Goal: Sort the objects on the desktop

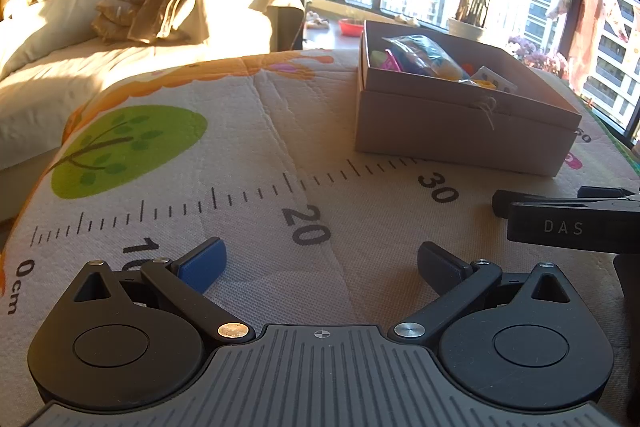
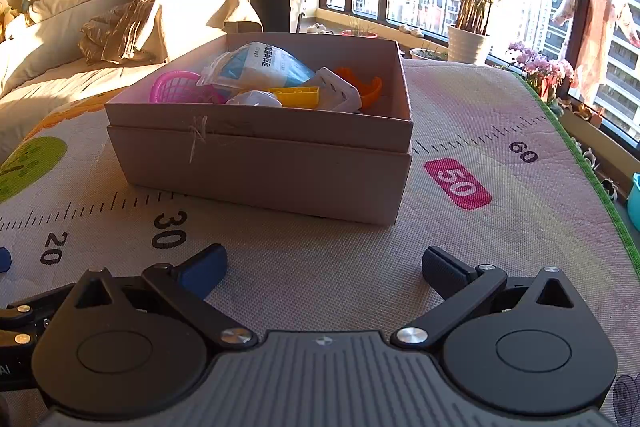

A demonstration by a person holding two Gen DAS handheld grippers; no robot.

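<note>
Mat bears box, beyond spread, empty fingers.

A ruler-printed mat carries only the cardboard box.

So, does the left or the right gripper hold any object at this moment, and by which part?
Nothing is held. The left gripper and the right gripper are both open over the mat, in front of the box.

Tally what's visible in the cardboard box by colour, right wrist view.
Pink: 1, basket
Yellow: 1, block
Orange: 1, curved piece
Blue-white: 1, plastic bag
White: 2, packet and rounded item
Total: 6 visible in the box; more may be hidden.
</note>
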